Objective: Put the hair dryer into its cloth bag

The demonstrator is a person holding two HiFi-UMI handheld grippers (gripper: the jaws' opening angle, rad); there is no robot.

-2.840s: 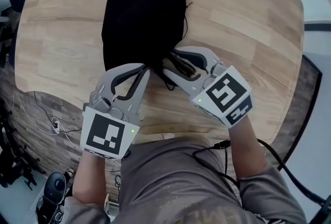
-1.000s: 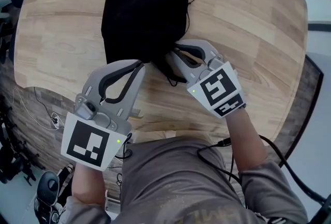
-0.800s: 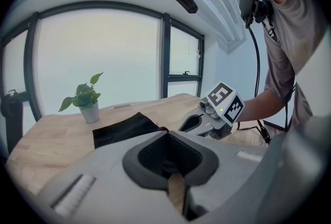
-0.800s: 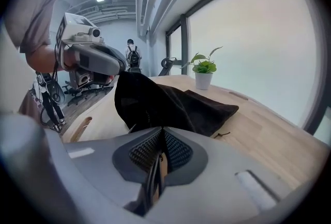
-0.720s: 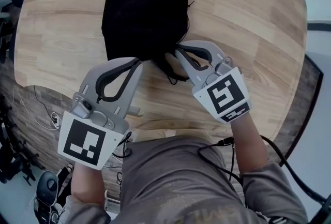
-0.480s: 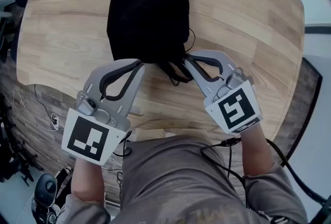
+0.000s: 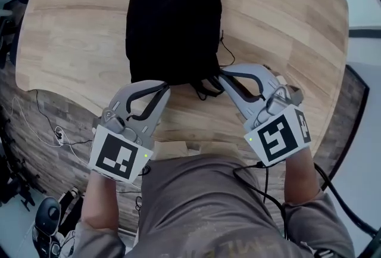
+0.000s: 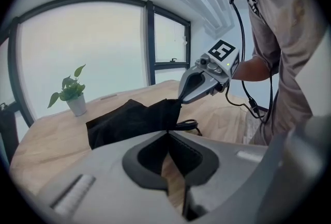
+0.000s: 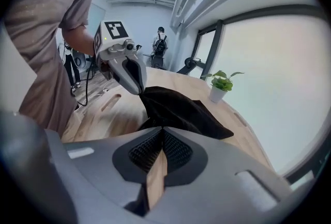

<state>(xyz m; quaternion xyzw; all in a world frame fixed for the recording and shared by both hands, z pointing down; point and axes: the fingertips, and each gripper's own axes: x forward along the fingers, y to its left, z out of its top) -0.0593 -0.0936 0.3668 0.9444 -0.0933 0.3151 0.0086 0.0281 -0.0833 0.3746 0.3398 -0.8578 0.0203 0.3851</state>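
Note:
The black cloth bag [image 7: 172, 18] lies flat on the wooden table [image 7: 71, 30], its mouth toward me. My left gripper [image 7: 165, 85] is shut on the mouth's left corner, which it holds lifted in a peak [image 9: 150, 94]. My right gripper [image 7: 221, 76] is shut on the right corner, raised the same way [image 8: 176, 104]. Black drawstring loops [image 7: 205, 87] hang between the two grippers. In the gripper views each gripper's own jaws, left [image 8: 168, 132] and right [image 9: 162, 130], meet at the tips against the dark fabric. No hair dryer is visible in any view.
A small potted plant [image 8: 72, 96] [image 9: 221, 86] stands at the table's far end by the window. The table's near edge [image 7: 178, 146] runs just below the grippers. Cables [image 7: 47, 131] trail on the floor to the left. A person [image 9: 159, 42] stands far back in the room.
The bag has slid a little toward me and to the right. My right gripper swung right and nearer with its corner. My left gripper shifted right, still at the mouth's left corner.

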